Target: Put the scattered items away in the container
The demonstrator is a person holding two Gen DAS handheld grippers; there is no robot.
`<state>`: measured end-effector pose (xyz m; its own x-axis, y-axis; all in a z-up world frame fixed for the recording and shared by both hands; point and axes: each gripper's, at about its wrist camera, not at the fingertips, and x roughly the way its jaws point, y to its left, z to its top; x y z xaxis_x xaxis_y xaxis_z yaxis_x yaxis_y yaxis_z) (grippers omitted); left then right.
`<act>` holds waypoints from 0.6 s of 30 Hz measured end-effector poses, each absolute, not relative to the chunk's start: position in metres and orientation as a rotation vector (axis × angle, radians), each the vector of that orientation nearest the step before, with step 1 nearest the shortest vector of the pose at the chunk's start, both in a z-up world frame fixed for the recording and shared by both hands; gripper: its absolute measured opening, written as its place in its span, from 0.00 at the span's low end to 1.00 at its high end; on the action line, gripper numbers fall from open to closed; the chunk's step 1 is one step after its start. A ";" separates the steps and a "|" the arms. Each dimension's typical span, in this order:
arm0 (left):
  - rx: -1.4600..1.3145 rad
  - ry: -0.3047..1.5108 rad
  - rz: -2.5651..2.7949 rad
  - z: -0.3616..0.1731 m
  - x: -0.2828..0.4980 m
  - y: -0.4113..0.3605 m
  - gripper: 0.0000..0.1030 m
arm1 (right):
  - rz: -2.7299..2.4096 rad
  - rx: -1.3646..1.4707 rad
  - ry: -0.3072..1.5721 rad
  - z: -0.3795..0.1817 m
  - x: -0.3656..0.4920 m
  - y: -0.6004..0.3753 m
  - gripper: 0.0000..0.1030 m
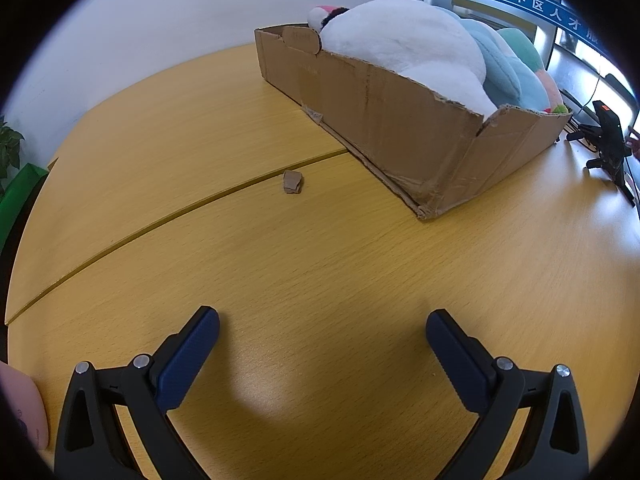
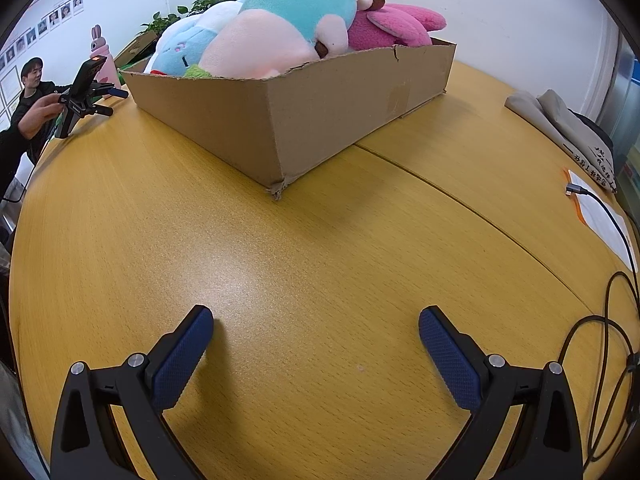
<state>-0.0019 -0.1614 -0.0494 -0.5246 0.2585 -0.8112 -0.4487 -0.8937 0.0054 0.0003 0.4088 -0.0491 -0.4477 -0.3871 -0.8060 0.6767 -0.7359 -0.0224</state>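
- My left tongs (image 1: 322, 320) hang released over the yellow wooden table (image 1: 320, 264), blue pads spread wide with nothing between them.
- My right tongs (image 2: 316, 318) hang likewise, spread apart and empty above bare tabletop.
- The cardboard box (image 1: 400, 120) stands far and to the right in the left wrist view, far and centre in the right wrist view, its rim torn and its near corner frayed.
- Plush toys fill the box and bulge above its rim: a large white one (image 1: 408, 44) on the left-view side, a teal and pink one (image 2: 288, 20) and a magenta one (image 2: 396, 26) on the other.
- A small scrap of cardboard (image 1: 293, 182) lies alone on the table just beside the seam between the two tabletops, near the box but apart from it.
- At the far left of the right wrist view, a person's hand (image 2: 40, 114) touches a black device on a small tripod (image 2: 82, 92) at the table edge.
- Dark cables (image 2: 608, 320) and a folded grey cloth (image 2: 560, 124) lie at the table's right side.
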 end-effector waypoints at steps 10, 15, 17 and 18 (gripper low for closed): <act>-1.235 0.299 2.415 -0.049 -0.003 -0.168 1.00 | -2.189 1.096 0.457 -0.050 -0.001 0.410 1.00; -1.235 0.299 2.414 -0.049 -0.003 -0.170 1.00 | -2.189 1.096 0.457 -0.050 -0.001 0.410 1.00; -1.234 0.299 2.414 -0.048 -0.004 -0.171 1.00 | -2.189 1.096 0.457 -0.050 -0.001 0.410 1.00; -1.234 0.299 2.413 -0.048 -0.004 -0.172 1.00 | -2.189 1.096 0.457 -0.050 -0.001 0.410 1.00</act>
<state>-0.0036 -0.1718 -0.0484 -0.5229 0.2614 -0.8113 -0.4513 -0.8924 0.0033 -0.0012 0.4103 -0.0498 -0.4475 -0.3880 -0.8058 0.6779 -0.7348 -0.0226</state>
